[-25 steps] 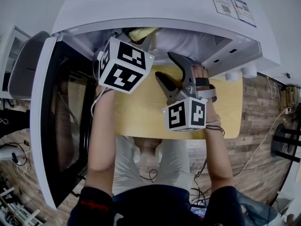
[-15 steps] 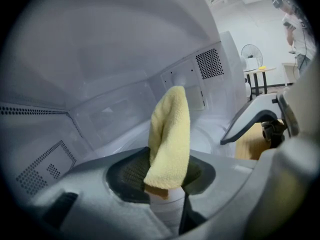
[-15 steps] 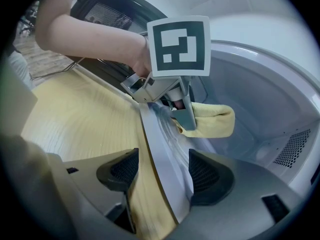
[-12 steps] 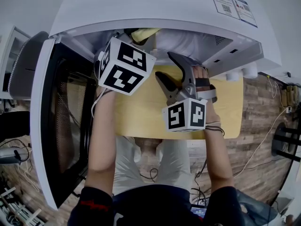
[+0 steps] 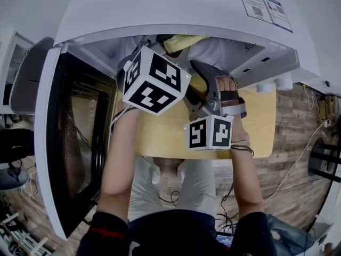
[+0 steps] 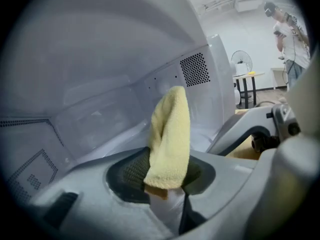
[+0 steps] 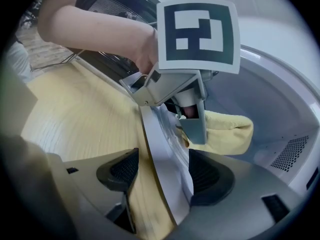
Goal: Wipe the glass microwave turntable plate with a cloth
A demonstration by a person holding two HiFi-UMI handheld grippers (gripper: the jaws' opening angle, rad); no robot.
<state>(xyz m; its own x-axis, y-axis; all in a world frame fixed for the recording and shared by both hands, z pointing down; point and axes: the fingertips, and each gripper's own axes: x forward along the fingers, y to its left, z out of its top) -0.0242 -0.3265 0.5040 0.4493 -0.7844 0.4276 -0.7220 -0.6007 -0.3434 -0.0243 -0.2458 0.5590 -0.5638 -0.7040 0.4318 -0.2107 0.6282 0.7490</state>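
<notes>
While the microwave (image 5: 176, 9) stands with its door (image 5: 74, 137) swung wide to the left, both grippers are up at its open mouth, above the wooden counter (image 5: 160, 127). Right gripper (image 7: 165, 174) has the glass turntable plate (image 7: 156, 149) between its jaws, closed on the rim, with the plate standing on edge, off the counter and tilted a little. Left gripper (image 6: 165, 171) is pinched tight on a yellow cloth (image 6: 170, 134) that sticks up out of the pads. And there's the contact: from the right gripper view, that cloth sits against the plate's far face, just past the left gripper's fingertips. Behind the cloth is the pale inside of the oven – perforated vents on the wall.
</notes>
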